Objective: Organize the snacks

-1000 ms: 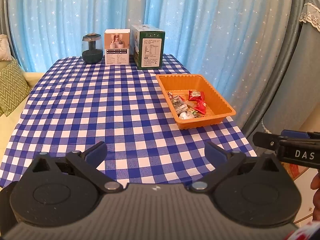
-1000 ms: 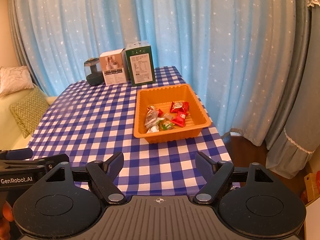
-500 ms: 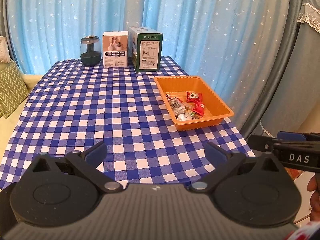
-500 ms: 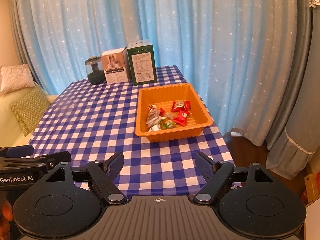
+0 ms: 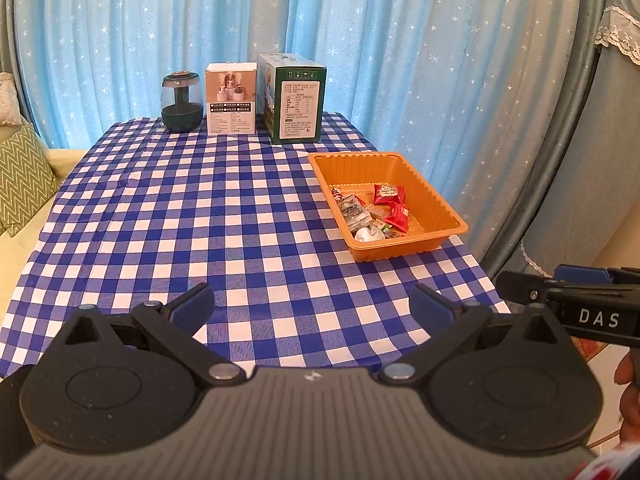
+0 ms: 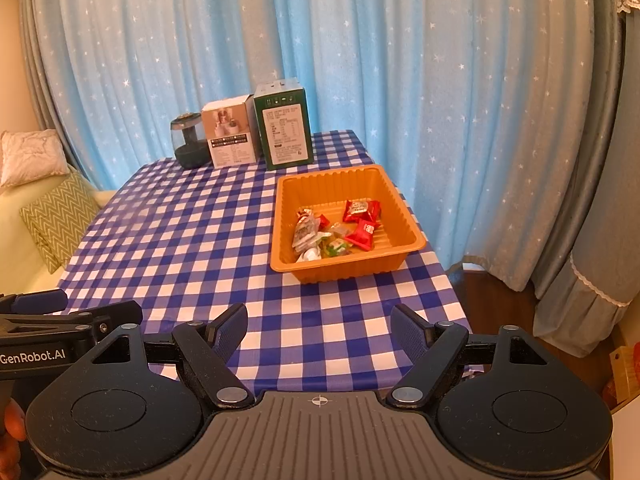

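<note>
Here the left hand-held gripper [image 5: 311,305] and the right hand-held gripper [image 6: 319,325] hang spread and empty over the table's [image 5: 192,216] near edge. Farther off on the right, wrapped snacks [image 6: 336,229] lie in an orange tray [image 6: 408,227], well apart from both

Both grippers drew back from the counter [image 5: 224,216] over the last second. In the left wrist view the orange tray [image 5: 444,208] and the boxes [image 5: 231,98] sat lower and smaller; the right wrist view showed a similar retreat. The right gripper [image 5: 520,286], seen in the left view, shifted slightly leftward.
</note>
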